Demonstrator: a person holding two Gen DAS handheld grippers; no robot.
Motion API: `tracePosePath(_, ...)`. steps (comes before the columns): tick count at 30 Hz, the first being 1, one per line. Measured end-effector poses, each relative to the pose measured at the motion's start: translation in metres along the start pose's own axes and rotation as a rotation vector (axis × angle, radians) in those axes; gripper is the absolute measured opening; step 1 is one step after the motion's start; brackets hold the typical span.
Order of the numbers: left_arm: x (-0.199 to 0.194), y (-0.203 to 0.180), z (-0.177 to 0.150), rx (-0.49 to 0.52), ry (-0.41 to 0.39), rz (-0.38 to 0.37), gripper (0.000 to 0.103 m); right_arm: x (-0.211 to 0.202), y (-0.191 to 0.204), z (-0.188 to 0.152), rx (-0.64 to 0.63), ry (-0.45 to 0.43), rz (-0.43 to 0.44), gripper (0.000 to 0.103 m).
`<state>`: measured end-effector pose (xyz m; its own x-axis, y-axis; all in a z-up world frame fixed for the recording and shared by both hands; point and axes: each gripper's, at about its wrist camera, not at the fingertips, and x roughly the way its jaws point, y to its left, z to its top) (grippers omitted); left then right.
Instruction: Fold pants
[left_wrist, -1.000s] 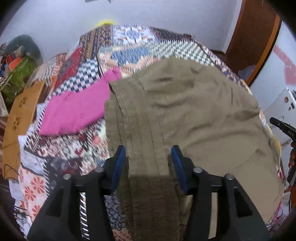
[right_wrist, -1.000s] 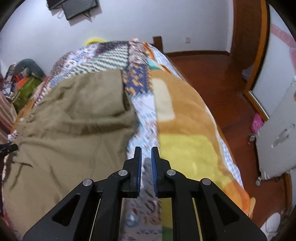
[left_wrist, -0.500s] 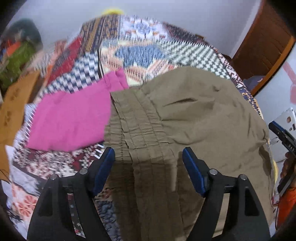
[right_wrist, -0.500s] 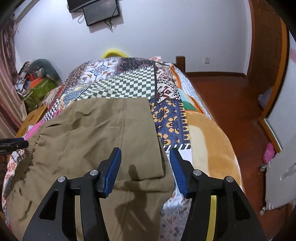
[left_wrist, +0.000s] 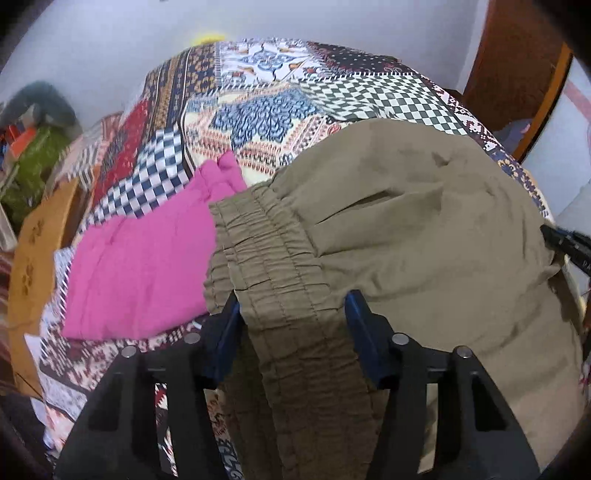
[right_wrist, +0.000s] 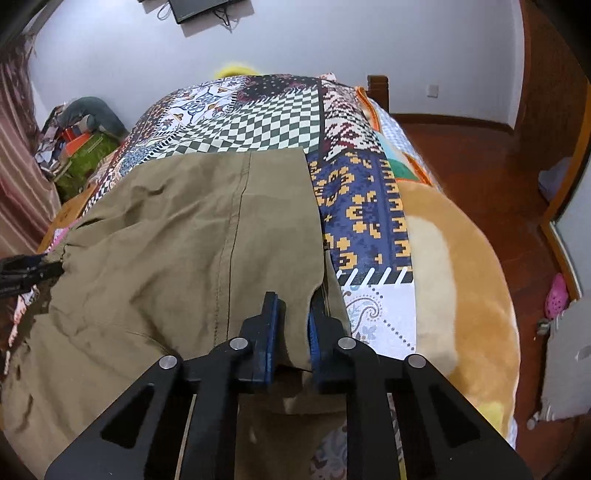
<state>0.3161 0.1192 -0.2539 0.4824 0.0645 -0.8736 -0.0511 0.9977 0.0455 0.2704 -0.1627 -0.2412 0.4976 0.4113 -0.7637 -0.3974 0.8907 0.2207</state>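
- Khaki pants (left_wrist: 424, 229) are spread across the patchwork bed (left_wrist: 280, 85).
- Left gripper (left_wrist: 291, 310): jaws just closing, pressed onto the elastic waistband (left_wrist: 266, 251).
- Right gripper (right_wrist: 290, 325): jaws just closed, hem end (right_wrist: 295, 343) pinched, presumably so both ends lift together.

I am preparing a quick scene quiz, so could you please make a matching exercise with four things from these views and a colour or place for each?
Things:
1. pants
2. folded garment
3. screen
4. slipper

Descriptions:
A. pink, on the wooden floor
B. olive-brown, spread over the patchwork bedspread
C. dark, high on the wall
D. magenta, lying beside the elastic waistband

Pairs: 1-B, 2-D, 3-C, 4-A
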Motion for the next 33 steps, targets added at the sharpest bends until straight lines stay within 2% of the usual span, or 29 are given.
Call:
tracePosePath(4,0.0,-0.002,0.004,0.016,-0.016,0.016,0.046,-0.01,0.007,0.002,-0.077,-0.043,-0.079,0.009)
tracePosePath(8,0.003,0.005,0.005,-0.022,-0.015,0.014,0.046,-0.022,0.004,0.002,-0.06,-0.085,-0.104,0.009)
tracePosePath(13,0.006,0.001,0.003,0.005,-0.012,0.034,0.047,-0.005,0.002,-0.003,-0.068,-0.037,-0.142,0.008)
tracePosePath(16,0.002,0.001,0.002,0.027,-0.018,0.04,0.053,-0.003,0.003,-0.001,-0.078,-0.016,-0.152,0.009)
tracePosePath(19,-0.008,0.007,0.003,0.002,-0.024,0.009,0.054,-0.008,0.0,0.004,-0.066,-0.009,-0.143,0.01)
tracePosePath(24,-0.026,0.016,0.01,-0.028,-0.068,0.025,0.061,-0.02,-0.002,0.017,-0.071,-0.017,-0.137,0.016)
tracePosePath(28,-0.037,0.023,0.023,-0.038,-0.118,0.051,0.068,-0.026,-0.001,0.031,-0.065,-0.054,-0.117,0.033)
tracePosePath(33,-0.034,0.029,0.046,-0.047,-0.147,0.089,0.072,-0.028,0.004,0.054,-0.09,-0.089,-0.108,0.034)
